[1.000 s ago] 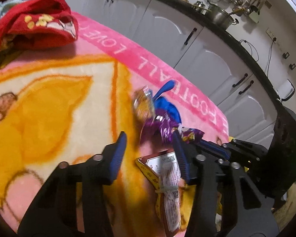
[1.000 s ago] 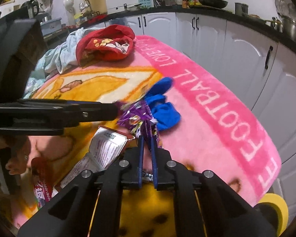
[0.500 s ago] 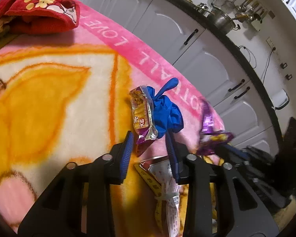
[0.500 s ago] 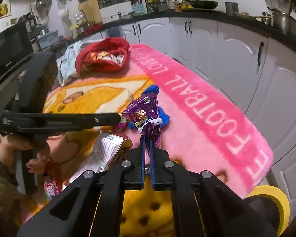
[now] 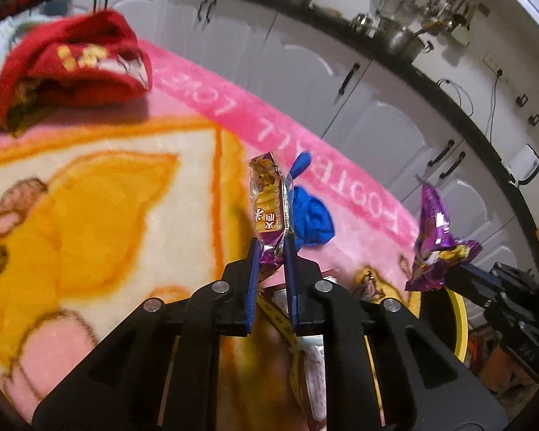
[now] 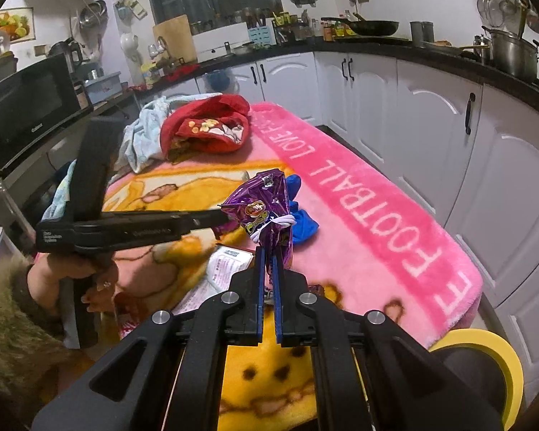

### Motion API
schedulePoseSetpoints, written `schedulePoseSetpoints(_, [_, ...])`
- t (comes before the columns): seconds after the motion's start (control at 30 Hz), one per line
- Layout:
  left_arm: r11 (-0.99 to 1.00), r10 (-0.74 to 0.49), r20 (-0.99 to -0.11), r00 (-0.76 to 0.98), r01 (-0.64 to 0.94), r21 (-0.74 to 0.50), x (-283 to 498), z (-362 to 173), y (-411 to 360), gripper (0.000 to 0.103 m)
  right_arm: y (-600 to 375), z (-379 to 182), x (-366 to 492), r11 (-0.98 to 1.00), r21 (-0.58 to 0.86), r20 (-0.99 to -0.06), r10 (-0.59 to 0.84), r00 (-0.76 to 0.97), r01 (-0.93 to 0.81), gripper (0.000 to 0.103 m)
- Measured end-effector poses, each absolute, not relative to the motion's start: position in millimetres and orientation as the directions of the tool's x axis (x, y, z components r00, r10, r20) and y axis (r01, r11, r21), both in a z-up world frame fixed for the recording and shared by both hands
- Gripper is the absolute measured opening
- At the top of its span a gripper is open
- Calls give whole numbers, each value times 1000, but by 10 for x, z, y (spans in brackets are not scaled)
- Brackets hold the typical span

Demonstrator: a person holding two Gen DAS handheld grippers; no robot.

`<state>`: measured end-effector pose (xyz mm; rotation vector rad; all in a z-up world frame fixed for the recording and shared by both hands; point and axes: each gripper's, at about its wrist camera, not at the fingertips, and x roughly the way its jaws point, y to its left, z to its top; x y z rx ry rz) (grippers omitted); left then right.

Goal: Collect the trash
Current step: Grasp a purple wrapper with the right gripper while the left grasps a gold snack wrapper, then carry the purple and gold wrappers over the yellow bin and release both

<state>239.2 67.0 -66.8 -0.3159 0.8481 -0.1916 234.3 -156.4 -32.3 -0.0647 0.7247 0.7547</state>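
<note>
My left gripper [image 5: 271, 248] is shut on a purple and yellow snack wrapper [image 5: 268, 201] and holds it upright above the pink blanket [image 5: 125, 186]. My right gripper [image 6: 268, 255] is shut on a crumpled purple snack bag [image 6: 266, 208], lifted off the blanket; that bag also shows at the right of the left wrist view [image 5: 436, 240]. A blue glove [image 5: 311, 219] lies on the blanket just behind the left wrapper. A red and white wrapper with a yellow strip [image 5: 305, 352] lies under the left gripper. The left gripper's body [image 6: 125, 230] crosses the right wrist view.
A yellow-rimmed bin [image 6: 485, 366] stands at the blanket's near right corner. A red cloth [image 6: 208, 125] and a pale blue cloth [image 6: 143, 133] lie at the far end. White cabinets [image 6: 431, 115] run along the right. A microwave [image 6: 28, 104] stands at the left.
My left gripper has closed on the purple and yellow wrapper and lifted it. My right gripper has carried the purple bag up and to the right, away from the blanket.
</note>
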Motion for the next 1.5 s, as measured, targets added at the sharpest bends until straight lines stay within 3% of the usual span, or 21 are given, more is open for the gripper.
schedulePoseSetpoints(0.67, [921, -339, -526, 780, 159, -357, 1600, 59, 306, 7, -1942, 60, 1875, 751, 162, -544, 609, 577, -640, 4])
schedulePoseSetpoints(1.5, [888, -447, -488, 750, 305, -344, 1331, 154, -427, 7, -2768, 287, 1568, 854, 135, -481, 500, 720, -503, 4])
